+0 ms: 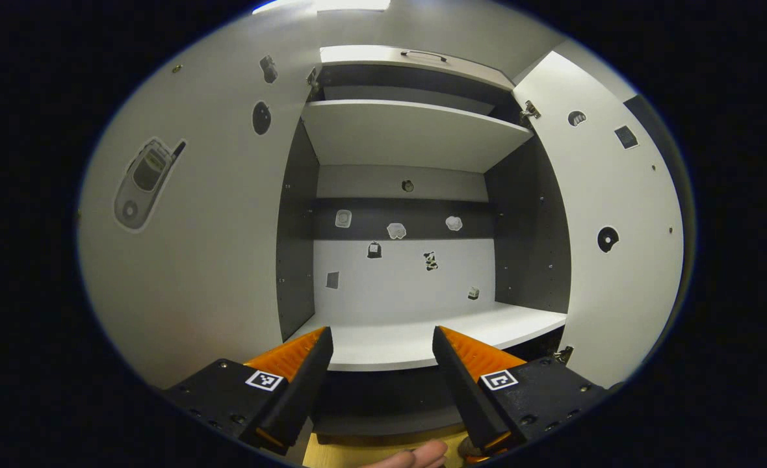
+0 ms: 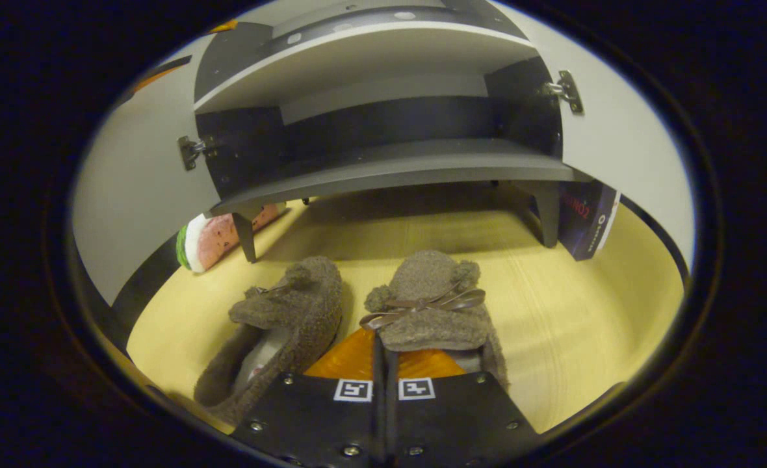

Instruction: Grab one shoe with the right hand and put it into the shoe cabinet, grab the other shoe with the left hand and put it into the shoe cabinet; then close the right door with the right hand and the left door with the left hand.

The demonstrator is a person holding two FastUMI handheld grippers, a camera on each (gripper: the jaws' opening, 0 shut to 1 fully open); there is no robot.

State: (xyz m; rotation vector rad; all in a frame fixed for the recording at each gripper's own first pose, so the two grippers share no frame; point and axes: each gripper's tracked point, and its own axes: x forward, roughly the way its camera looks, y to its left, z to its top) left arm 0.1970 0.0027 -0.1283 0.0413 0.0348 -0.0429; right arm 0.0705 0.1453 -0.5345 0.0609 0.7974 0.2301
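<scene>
Seen from the right gripper view, the right gripper (image 2: 379, 348) sits lowest and nearest, its two fingers pressed together with only a thin seam between them; whether they pinch the edge of a shoe cannot be told. Just beyond the fingertips lies the right-hand shoe (image 2: 430, 311), a fuzzy brown slipper with a nubbly fleece surface, a rounded toe and a glossy ribbon bow across its top. Touching its side, or nearly so, is the second shoe (image 2: 279, 331), the same fleecy kind, tilted so its pale lining shows. Both rest on a smooth, pale yellow wooden floor (image 2: 585, 312), in front of the shoe cabinet (image 2: 396, 166). Past the shoes, the cabinet stands on short dark legs, with a flat grey lowest shelf and dark inner walls. Beside its one front leg lies a rounded soft thing patterned like a watermelon slice (image 2: 211, 240); beside the other leg stands a dark box (image 2: 585, 218).

In the left gripper view, the left gripper (image 1: 382, 351) is nearest, fingers spread wide apart with nothing between them (their inner faces are ridged). Past them is the cabinet's smooth white shelf (image 1: 422, 338), then a pale back panel dotted with small stickers. The left door (image 1: 188, 260) and right door (image 1: 617, 247) both stand open, flat and matte, stickered too.
</scene>
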